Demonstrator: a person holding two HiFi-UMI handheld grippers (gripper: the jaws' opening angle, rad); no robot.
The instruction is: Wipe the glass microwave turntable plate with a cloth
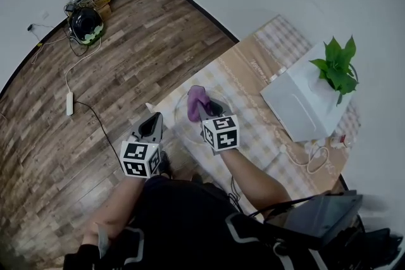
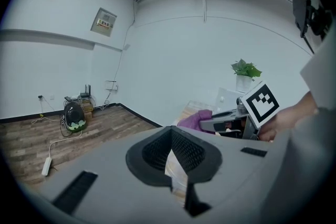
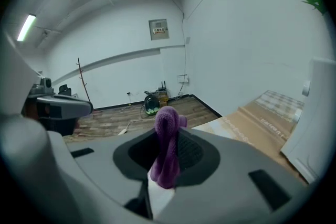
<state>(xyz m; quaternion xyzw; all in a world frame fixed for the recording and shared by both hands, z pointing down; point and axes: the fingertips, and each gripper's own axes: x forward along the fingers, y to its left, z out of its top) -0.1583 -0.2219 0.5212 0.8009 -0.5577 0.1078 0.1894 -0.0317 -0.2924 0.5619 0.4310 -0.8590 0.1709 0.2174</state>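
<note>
The glass plate [image 1: 183, 127] shows only as a faint round outline lying on the checkered tablecloth near the table's corner. My right gripper [image 1: 201, 108] hangs over it, shut on a purple cloth [image 1: 196, 100]. In the right gripper view the cloth [image 3: 167, 150] droops out of the closed jaws of the right gripper [image 3: 167, 131]. My left gripper [image 1: 154, 119] hovers just off the table's corner, left of the plate. Its jaws stand together in the left gripper view [image 2: 171, 132], with only a thin pale slit between them. That view also has the cloth [image 2: 195, 120] to the right.
A white box [image 1: 302, 103] with a green plant [image 1: 338, 65] on top stands on the table [image 1: 253, 73] at the right, a white cable [image 1: 313, 159] in front of it. A power strip [image 1: 69, 103] and a black object [image 1: 87, 23] lie on the wooden floor.
</note>
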